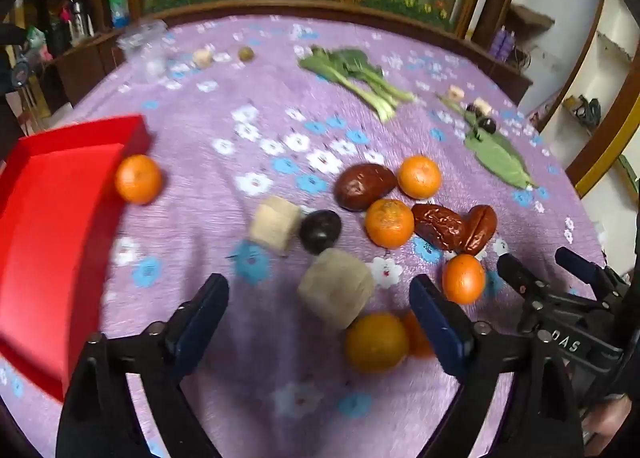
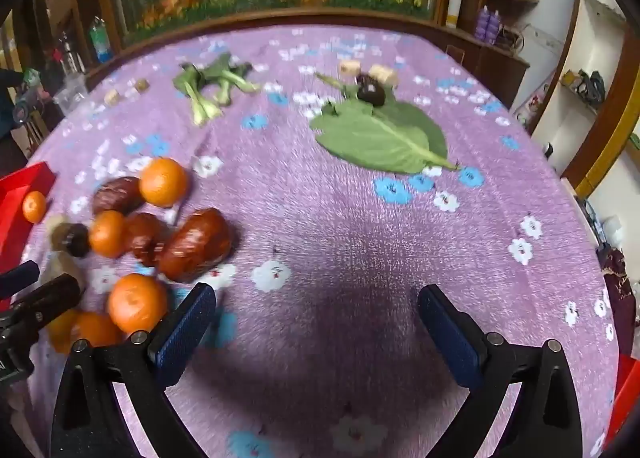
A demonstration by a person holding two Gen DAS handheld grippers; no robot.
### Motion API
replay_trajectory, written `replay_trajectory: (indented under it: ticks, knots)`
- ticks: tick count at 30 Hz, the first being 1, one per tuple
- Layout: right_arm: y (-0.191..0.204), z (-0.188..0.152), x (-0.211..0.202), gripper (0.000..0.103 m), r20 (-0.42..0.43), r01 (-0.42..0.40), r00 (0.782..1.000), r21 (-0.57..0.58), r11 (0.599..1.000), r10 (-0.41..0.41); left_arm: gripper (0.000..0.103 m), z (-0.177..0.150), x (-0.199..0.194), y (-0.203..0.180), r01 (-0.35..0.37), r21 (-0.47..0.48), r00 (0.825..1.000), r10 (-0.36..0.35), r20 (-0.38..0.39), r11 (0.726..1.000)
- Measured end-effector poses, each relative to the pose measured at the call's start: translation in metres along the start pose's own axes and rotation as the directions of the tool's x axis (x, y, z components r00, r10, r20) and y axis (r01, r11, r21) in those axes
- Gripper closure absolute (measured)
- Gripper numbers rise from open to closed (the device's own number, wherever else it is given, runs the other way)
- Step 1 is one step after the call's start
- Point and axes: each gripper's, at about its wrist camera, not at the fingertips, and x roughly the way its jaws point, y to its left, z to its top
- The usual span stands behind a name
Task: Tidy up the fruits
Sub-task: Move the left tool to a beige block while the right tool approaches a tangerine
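Left tongs (image 1: 318,310) spread wide, holding nothing, over the fruit cluster on the worktop (image 1: 224,118); an orange (image 1: 376,342) lies just ahead between the tips. Red tray (image 1: 48,218) off left. Right tongs (image 2: 316,322) wide, empty, fruit to their left. Left hand nearer.

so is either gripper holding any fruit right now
No. The left gripper is open above a beige block, and the right gripper is open over bare cloth.
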Motion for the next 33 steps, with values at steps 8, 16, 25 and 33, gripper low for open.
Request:
replay_trajectory:
  ticks: [8,16,25,33]
  knots:
    - [0.015,-0.012,-0.045,0.001,0.121,-0.075,0.990,0.012,0.997,0.073,0.016,-0.012,-0.047,0.036,-0.002,-0.026,0.993,0.005,0.117,1.000]
    - [0.042,-0.024,-0.066,0.011,0.160,-0.181,0.969,-0.071,0.981,0.190,0.016,-0.010,-0.073,0.082,0.020,-0.146,0.985,0.006,0.172,0.989]
    - [0.068,-0.030,-0.047,0.044,0.034,-0.335,0.940,-0.102,0.937,0.340,0.043,-0.018,-0.061,0.098,0.090,-0.154,0.989,-0.070,0.128,0.984]
    - [0.072,-0.030,-0.033,0.044,-0.010,-0.359,0.933,-0.085,0.930,0.359,0.043,-0.010,-0.036,0.074,0.198,-0.141,0.980,-0.193,0.046,0.970]
